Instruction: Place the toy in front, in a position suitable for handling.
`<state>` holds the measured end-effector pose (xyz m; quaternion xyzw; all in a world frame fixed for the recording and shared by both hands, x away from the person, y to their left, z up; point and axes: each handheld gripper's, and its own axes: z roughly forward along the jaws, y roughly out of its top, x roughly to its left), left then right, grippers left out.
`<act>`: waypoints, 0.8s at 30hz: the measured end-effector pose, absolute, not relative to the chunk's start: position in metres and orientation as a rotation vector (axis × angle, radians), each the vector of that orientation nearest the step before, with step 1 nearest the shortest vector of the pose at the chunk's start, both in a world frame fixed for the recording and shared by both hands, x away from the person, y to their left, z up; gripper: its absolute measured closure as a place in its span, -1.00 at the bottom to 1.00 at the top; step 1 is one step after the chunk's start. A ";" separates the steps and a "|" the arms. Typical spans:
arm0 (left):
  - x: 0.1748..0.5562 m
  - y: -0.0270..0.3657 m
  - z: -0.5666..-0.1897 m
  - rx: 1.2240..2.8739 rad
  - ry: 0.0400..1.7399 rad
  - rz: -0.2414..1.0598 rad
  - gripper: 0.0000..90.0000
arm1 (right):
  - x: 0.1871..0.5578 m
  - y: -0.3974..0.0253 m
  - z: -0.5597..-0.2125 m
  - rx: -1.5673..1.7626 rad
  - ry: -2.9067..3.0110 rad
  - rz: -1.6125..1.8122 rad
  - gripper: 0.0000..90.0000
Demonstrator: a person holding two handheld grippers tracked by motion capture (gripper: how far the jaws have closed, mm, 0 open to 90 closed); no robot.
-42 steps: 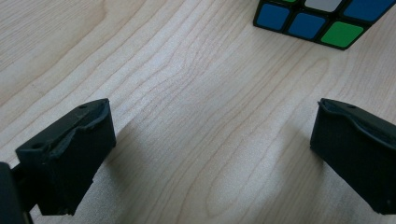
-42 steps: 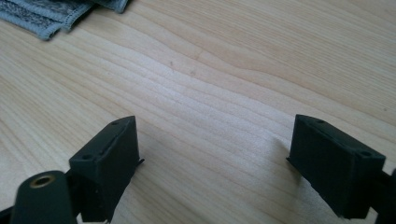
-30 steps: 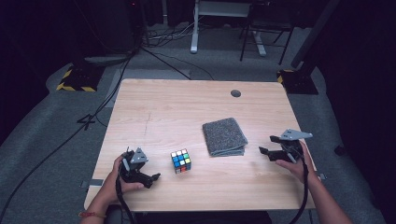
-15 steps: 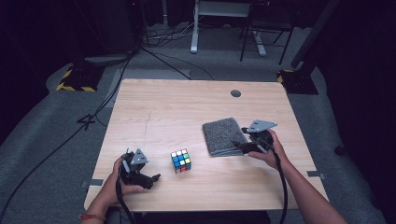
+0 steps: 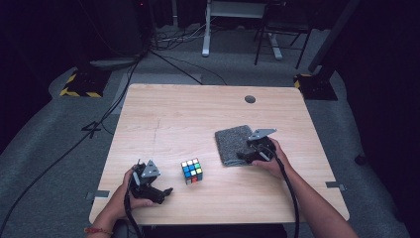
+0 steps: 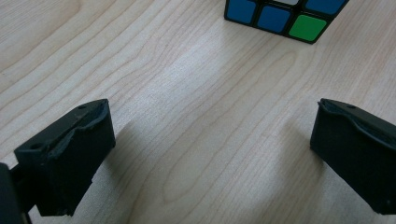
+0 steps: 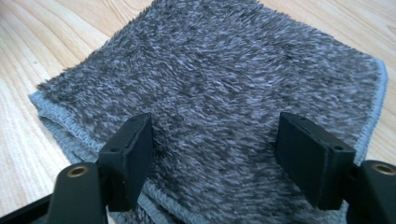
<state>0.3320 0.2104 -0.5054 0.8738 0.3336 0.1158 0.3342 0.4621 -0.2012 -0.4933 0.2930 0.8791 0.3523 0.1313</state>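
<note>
- Left gripper (image 5: 166,192) rests near the table's (image 5: 198,114) front edge, jaws wide apart and empty; the Rubik's cube (image 5: 191,170) sits just ahead of it, untouched.
- Right gripper (image 7: 212,154) hovers low over the folded grey towel (image 7: 224,79), which lies at the table's right side, jaws spread, gripping nothing.
- Risk: closing on the plush top layer alone could unfold the towel or drag it off square.
- No containers here.

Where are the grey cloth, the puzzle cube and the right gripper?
grey cloth (image 5: 230,141): high view, bare fuzzy top left of the gripper.
puzzle cube (image 5: 191,171): high view, middle of its top face.
right gripper (image 7: 212,156): right gripper view, midway between its open jaws, over the cloth.
</note>
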 end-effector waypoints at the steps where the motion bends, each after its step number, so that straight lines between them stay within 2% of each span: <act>1: 0.332 0.209 -0.505 2.284 0.870 0.302 -1.00 | 0.460 -0.205 -0.494 0.858 2.549 1.032 -0.37; 5: 0.333 0.202 -0.505 2.280 0.882 0.306 -1.00 | 0.454 -0.213 -0.496 0.854 2.547 1.046 -0.37; 24: 0.358 0.148 -0.505 2.324 0.731 0.254 -0.99 | 0.414 -0.283 -0.492 0.908 2.561 0.992 -0.37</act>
